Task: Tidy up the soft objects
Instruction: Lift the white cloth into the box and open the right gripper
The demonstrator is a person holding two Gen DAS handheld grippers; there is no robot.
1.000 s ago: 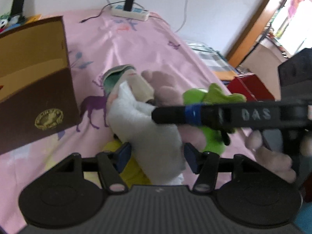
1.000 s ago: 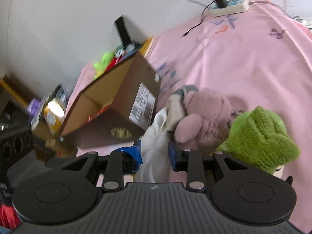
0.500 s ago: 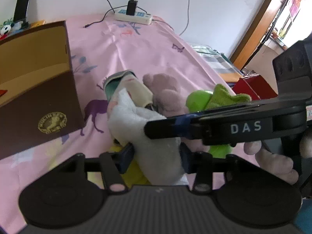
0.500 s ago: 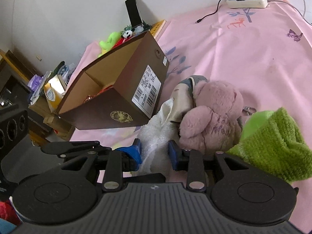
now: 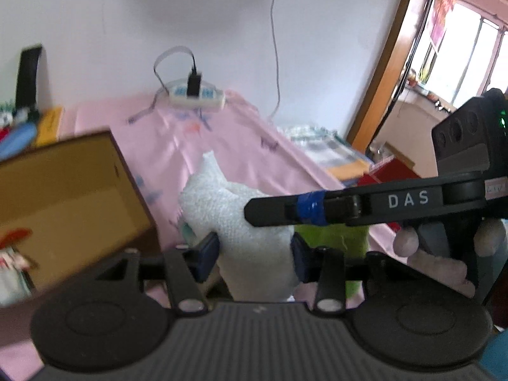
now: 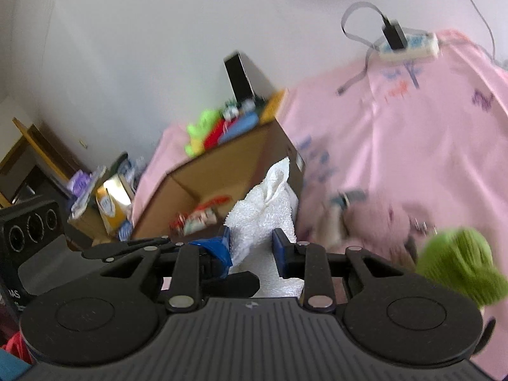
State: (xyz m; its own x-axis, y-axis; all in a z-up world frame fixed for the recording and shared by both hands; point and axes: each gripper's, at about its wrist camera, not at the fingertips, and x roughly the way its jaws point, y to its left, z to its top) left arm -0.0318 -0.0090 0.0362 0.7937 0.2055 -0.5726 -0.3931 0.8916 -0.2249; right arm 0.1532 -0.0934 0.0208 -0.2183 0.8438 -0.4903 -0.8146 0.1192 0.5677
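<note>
We see white towel (image 5: 250, 222) lifted off pink sheet (image 5: 228, 146) since before; fluffy, bunched, upright between jaws. Left gripper (image 5: 254, 250) clamps it; right gripper (image 6: 250, 244), jaws just closing, pinches it too.

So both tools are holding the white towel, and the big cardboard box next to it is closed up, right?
Not quite. Both tools, left and right, do grip the white towel, but the cardboard box is open, not closed. The right wrist view shows its inside, with colourful things lying in it.
</note>
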